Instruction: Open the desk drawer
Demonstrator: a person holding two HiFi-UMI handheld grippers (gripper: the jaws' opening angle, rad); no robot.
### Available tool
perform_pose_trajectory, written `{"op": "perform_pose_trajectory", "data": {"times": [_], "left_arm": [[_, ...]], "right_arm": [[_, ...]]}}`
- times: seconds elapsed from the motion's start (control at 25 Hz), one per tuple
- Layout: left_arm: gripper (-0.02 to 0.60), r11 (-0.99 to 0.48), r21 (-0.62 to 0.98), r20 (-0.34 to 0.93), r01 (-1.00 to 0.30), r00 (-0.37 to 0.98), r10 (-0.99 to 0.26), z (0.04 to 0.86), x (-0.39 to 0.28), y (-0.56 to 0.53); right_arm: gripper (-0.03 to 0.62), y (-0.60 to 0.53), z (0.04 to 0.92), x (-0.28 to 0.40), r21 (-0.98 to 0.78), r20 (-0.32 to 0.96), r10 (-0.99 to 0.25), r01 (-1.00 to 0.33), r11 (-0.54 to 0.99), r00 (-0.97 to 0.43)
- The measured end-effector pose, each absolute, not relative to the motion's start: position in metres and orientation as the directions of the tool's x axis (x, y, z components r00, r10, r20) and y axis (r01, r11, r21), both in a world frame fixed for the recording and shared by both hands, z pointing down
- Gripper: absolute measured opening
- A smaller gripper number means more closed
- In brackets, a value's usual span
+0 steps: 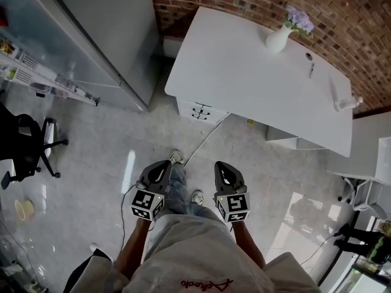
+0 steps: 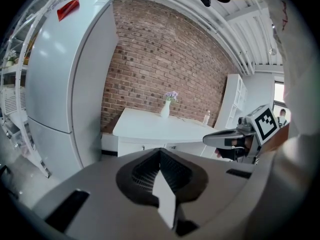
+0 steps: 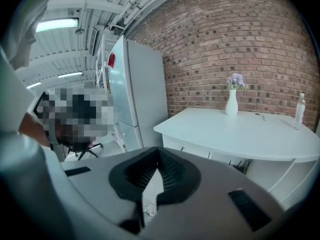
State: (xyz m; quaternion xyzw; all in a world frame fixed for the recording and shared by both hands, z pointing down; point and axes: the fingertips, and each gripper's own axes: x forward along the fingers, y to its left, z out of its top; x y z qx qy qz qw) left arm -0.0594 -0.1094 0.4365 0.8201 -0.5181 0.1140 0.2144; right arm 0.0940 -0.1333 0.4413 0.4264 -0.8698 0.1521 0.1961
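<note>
— Where's the drawer (image 1: 201, 111)?
— Under the near corner of the tabletop (image 1: 244, 84), well apart from both tools. The left tool (image 1: 164, 165) and right tool (image 1: 223, 168): jaws together, empty.
— Risk?
— Arriving unopened, they'd likely skid off its front.

The left gripper (image 1: 164, 165) and the right gripper (image 1: 223, 167) look alike: smooth grey shells with dark slots in the casing and black ribbed pads (image 2: 145, 170) lining the jaws. A cube of black-and-white square markers (image 1: 147, 204) sits at the rear of each. The person wears a pale beige shirt (image 1: 183, 249) (red script runs across it), blue jeans (image 1: 178, 188) and light shoes (image 1: 176, 157).
</note>
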Motion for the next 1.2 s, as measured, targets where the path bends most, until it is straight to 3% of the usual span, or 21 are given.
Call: {"op": "perform_pose_trajectory", "data": {"times": [1.2], "left_arm": [[0.012, -0.387, 0.335, 0.504, -0.859, 0.51, -0.697, 0.606, -0.03, -0.083]], "right_arm": [[0.017, -0.092, 0.637, 0.093, -0.177, 0.606, -0.599, -0.823, 0.54, -0.524]]}}
